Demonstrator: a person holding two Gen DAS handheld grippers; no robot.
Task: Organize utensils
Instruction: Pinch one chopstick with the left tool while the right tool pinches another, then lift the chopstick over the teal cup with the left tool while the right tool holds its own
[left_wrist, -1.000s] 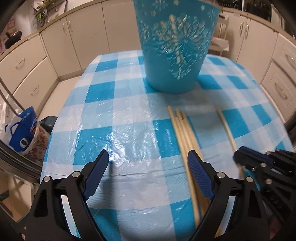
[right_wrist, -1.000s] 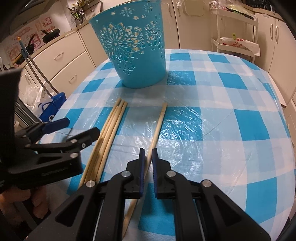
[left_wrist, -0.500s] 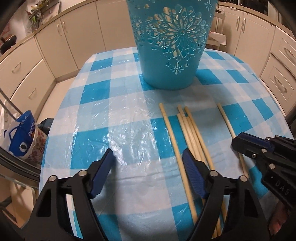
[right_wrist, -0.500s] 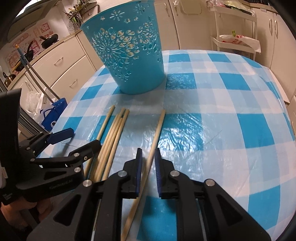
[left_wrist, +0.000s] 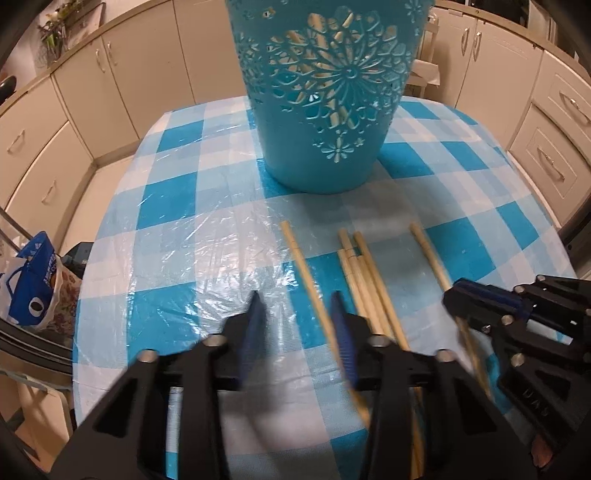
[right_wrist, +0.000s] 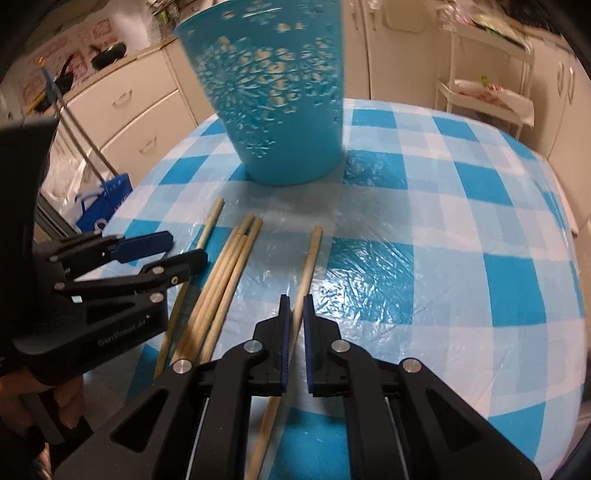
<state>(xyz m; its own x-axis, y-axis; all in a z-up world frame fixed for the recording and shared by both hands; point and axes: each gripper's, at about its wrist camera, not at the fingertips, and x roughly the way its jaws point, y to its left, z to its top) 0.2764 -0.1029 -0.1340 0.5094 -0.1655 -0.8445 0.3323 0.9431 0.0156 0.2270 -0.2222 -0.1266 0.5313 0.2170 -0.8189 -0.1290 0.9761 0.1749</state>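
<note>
A perforated blue basket (left_wrist: 321, 110) (right_wrist: 280, 122) stands upright on the checked table (left_wrist: 166, 229), with wooden sticks showing through its holes. Several wooden chopsticks lie in front of it. One chopstick (left_wrist: 299, 254) (right_wrist: 210, 221) lies apart on the left. It runs between the jaws of my left gripper (left_wrist: 295, 310) (right_wrist: 186, 247), which are closing, blurred, and still wider than the stick. A bundle of chopsticks (left_wrist: 364, 280) (right_wrist: 225, 273) lies just right of it. My right gripper (right_wrist: 295, 306) (left_wrist: 452, 301) is shut on the single right-hand chopstick (right_wrist: 312, 251) (left_wrist: 430, 254).
Cream kitchen cabinets (left_wrist: 118, 85) surround the table. A blue and white bag (left_wrist: 33, 291) sits on the floor past the table's left edge. A white wire rack (right_wrist: 487, 96) stands at the back right. Bare cloth stretches to the right of the chopsticks.
My left jaws have narrowed a lot, from wide open to closing around the leftmost chopstick, which now lies apart from the bundle. My right gripper has stayed shut on its chopstick.
</note>
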